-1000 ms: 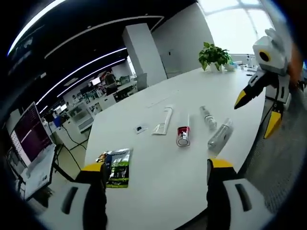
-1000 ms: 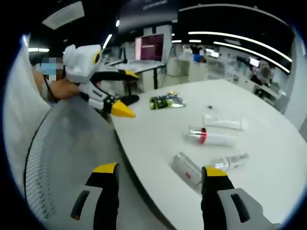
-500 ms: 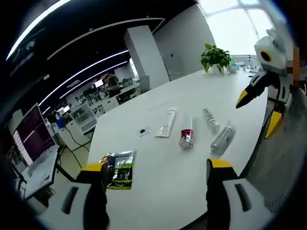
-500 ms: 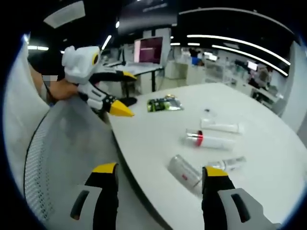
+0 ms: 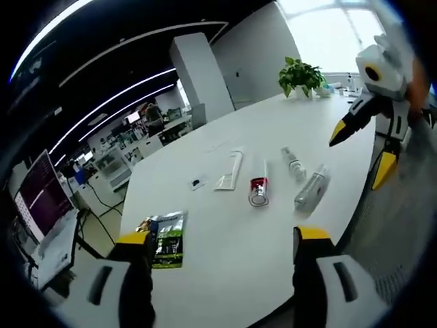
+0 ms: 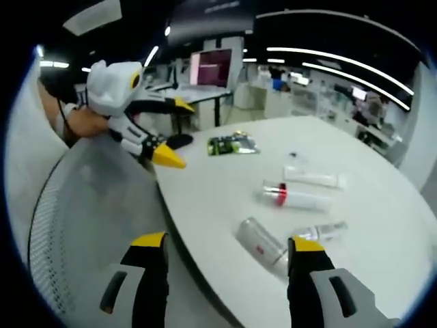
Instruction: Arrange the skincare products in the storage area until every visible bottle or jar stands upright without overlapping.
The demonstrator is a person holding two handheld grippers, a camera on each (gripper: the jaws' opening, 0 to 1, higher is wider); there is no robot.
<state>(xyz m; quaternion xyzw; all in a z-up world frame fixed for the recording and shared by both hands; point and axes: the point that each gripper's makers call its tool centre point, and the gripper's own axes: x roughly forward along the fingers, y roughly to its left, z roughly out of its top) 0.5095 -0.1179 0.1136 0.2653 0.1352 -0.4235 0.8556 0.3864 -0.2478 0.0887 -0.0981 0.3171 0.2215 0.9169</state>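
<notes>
Several skincare products lie on their sides on the white table (image 5: 225, 260): a white tube (image 5: 230, 171), a red-banded tube (image 5: 258, 188), a small spray bottle (image 5: 295, 164) and a clear bottle (image 5: 312, 189). My left gripper (image 5: 223, 236) is open and empty at the near table edge. My right gripper (image 5: 360, 156) hovers open at the right. In the right gripper view the clear bottle (image 6: 259, 240) lies closest, just ahead of my open right gripper (image 6: 227, 241), then the spray bottle (image 6: 324, 231), red-banded tube (image 6: 293, 197) and white tube (image 6: 313, 178). The left gripper (image 6: 179, 134) hangs open over the table's corner.
A green packet (image 5: 168, 237) lies near the left jaw, also seen as the green packet (image 6: 232, 144). A small dark item (image 5: 196, 182) sits beside the white tube. A mesh chair back (image 6: 89, 205) stands against the table edge. A potted plant (image 5: 300, 75) is at the far end.
Both views shifted slightly with the hands. The products lie where they were, and both grippers stay open.
</notes>
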